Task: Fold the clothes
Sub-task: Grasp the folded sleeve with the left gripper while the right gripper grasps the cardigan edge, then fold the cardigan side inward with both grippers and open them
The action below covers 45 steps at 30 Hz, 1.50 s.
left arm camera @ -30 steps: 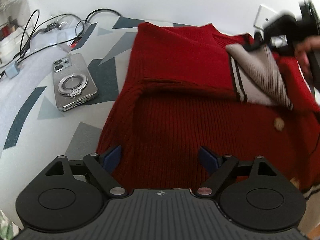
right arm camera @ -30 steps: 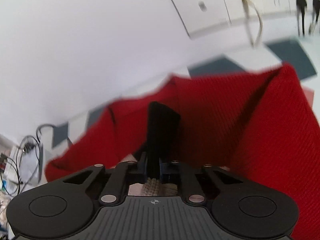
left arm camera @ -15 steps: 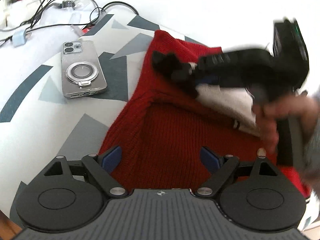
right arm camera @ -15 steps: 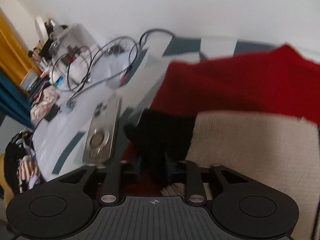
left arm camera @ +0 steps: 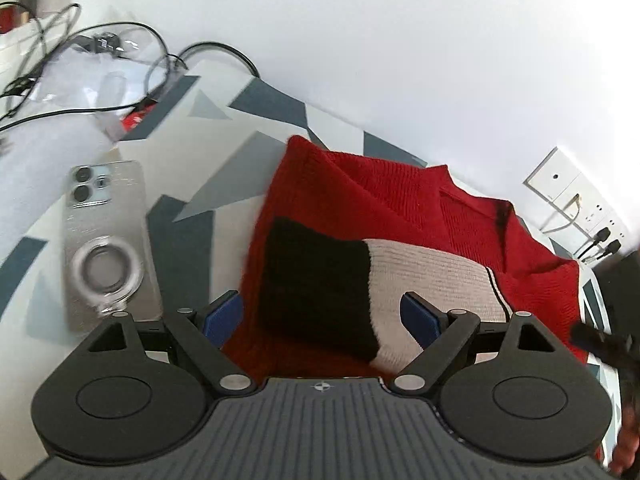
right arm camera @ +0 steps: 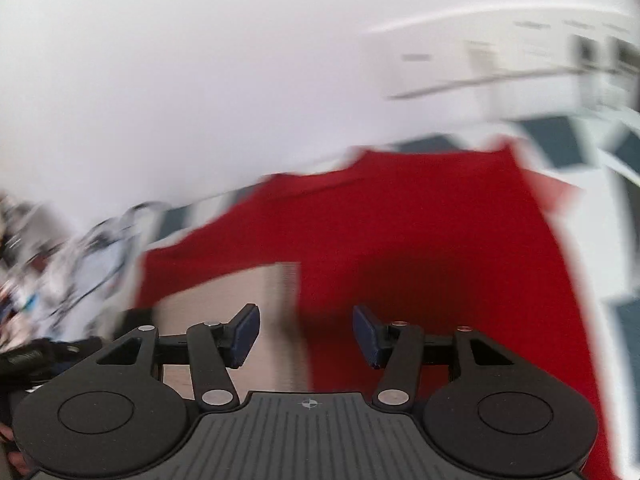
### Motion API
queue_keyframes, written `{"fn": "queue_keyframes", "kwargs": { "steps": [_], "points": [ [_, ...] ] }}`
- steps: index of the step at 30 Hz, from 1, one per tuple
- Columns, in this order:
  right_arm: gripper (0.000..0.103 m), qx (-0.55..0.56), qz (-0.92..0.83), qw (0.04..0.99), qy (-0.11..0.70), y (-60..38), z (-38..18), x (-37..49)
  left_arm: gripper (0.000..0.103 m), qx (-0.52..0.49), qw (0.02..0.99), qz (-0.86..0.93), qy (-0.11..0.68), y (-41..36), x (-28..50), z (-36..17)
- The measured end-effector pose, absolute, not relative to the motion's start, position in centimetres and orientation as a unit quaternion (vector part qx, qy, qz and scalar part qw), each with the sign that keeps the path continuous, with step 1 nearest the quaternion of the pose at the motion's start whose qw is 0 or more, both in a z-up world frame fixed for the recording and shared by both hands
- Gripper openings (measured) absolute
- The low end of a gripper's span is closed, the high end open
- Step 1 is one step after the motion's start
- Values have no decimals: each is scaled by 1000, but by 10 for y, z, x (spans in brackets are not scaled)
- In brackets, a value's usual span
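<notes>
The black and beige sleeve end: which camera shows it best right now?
The left wrist view: the sleeve end lies sharp on the red sweater, black cuff and beige ribbing both clear. The right wrist view is motion-blurred, showing only a beige patch.

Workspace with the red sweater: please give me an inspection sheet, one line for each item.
Surface: tablecloth with grey and dark triangles on white.
Job's things: red sweater lying partly folded; its beige and black sleeve lies across the body.
Clutter: phone face down, left of the sweater, apart from it; clear plastic packaging behind it.
Grippers: left gripper open, over the sleeve; right gripper open, nothing between its fingers, view blurred.
Cables: black cables tangled at far left.
Surroundings: white wall; wall sockets with plugs at right.
</notes>
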State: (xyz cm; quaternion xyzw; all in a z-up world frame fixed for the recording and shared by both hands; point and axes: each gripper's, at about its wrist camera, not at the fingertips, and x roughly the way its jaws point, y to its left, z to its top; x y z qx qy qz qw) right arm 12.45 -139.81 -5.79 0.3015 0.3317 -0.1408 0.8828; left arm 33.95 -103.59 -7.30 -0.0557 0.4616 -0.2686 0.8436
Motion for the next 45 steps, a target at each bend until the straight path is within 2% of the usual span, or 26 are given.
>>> {"fn": "queue_keyframes", "kwargs": {
  "steps": [3,5,6,7,8,9,10,13,15,17,18,19,23,25,26,27,28,29,30,35,39,41,43,45],
  "points": [
    [49,313,-200,866,335,-1424,-71,94,87,-35,846,-262,463,-1054,344,-78],
    [50,305,-235,861,333,-1433,-76,86,83,-24,854,-254,453,-1062,341,-79],
    [50,300,-238,864,327,-1437,-74,89,71,-19,860,-252,444,-1065,338,-78],
    [50,294,-241,867,322,-1441,-73,93,49,-13,864,-254,435,-1068,335,-77],
    [50,289,-243,870,317,-1444,-72,96,38,-8,866,-259,428,-1071,332,-75],
    [50,283,-246,873,312,-1448,-70,100,22,-7,865,-266,426,-1073,330,-74],
    [50,278,-249,876,307,-1451,-69,104,13,-9,864,-272,424,-1075,329,-73],
    [52,261,-256,883,293,-1462,-66,116,13,-2,861,-277,425,-1082,324,-73],
    [63,251,-258,884,297,-1470,-70,135,14,8,858,-274,435,-1087,323,-76],
    [63,240,-261,885,301,-1479,-74,155,28,16,853,-269,447,-1092,323,-80],
    [64,231,-265,884,308,-1482,-78,166,41,14,848,-264,459,-1093,325,-84],
    [64,218,-269,882,318,-1485,-82,176,48,11,849,-259,461,-1093,326,-88],
    [73,192,-260,871,369,-1490,-103,204,54,-5,853,-239,464,-1092,331,-94],
    [73,177,-253,867,392,-1491,-113,215,53,-18,853,-234,466,-1092,334,-96],
    [66,157,-251,871,392,-1488,-115,215,47,-24,853,-234,465,-1092,335,-96],
    [56,142,-249,875,390,-1486,-117,215,5,-29,852,-239,465,-1092,336,-96],
    [47,145,-252,877,383,-1486,-116,213,0,-31,847,-246,471,-1093,337,-97],
    [23,150,-253,879,376,-1488,-115,210,0,-33,845,-250,472,-1094,336,-96],
    [18,166,-251,880,368,-1491,-113,206,0,-29,850,-251,462,-1095,333,-94],
    [13,206,-252,889,321,-1500,-103,188,0,12,889,-252,381,-1108,321,-70],
    [13,213,-297,886,284,-1511,-96,178,1,24,891,-247,380,-1118,338,-63],
    [13,223,-329,874,280,-1523,-101,173,13,32,879,-242,410,-1121,352,-71],
    [14,228,-334,867,291,-1532,-108,170,45,30,866,-239,438,-1118,357,-82],
    [20,228,-322,867,306,-1536,-113,169,58,24,855,-239,460,-1113,359,-93]
  ]
}}
